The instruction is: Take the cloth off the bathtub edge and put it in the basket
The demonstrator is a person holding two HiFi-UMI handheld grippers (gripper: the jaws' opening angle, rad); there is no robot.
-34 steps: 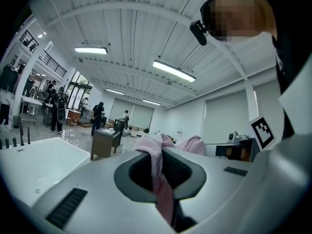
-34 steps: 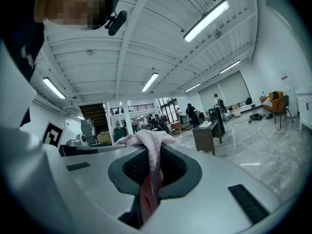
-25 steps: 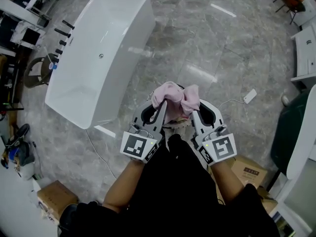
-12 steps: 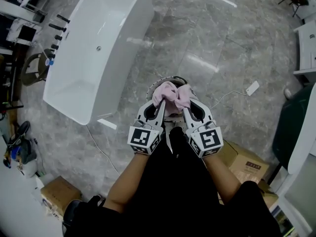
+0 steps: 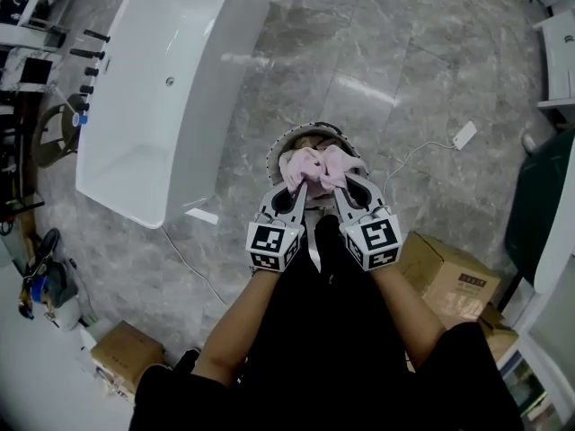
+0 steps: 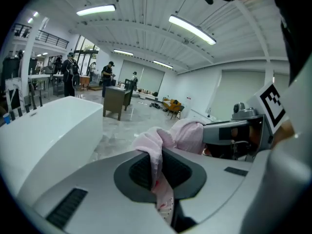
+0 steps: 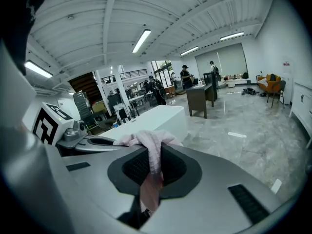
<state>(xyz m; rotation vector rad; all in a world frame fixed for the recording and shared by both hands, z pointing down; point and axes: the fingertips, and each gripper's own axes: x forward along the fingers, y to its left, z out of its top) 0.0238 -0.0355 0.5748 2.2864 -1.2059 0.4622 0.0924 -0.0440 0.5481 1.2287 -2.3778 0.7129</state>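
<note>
A bunched pink cloth [image 5: 314, 168] hangs between both grippers, directly over a round basket [image 5: 289, 139] on the grey floor. My left gripper [image 5: 296, 187] is shut on the cloth's left part, and the fabric [image 6: 155, 147] is pinched between its jaws. My right gripper [image 5: 338, 187] is shut on the right part, with cloth [image 7: 151, 150] squeezed between its pads. The white bathtub [image 5: 162, 88] lies to the upper left, apart from the cloth, and also shows in both gripper views [image 6: 44, 130] [image 7: 156, 118].
Cardboard boxes sit at the right [image 5: 449, 281] and lower left [image 5: 126, 357]. A white cable and plug [image 5: 464, 135] lie on the marble floor right of the basket. Black taps [image 5: 85, 57] stand beside the tub. People and desks stand far off in the hall.
Both grippers, holding the cloth, have come closer together over the basket, which now shows under the cloth. The view has shifted, so the tub sits farther up and left.
</note>
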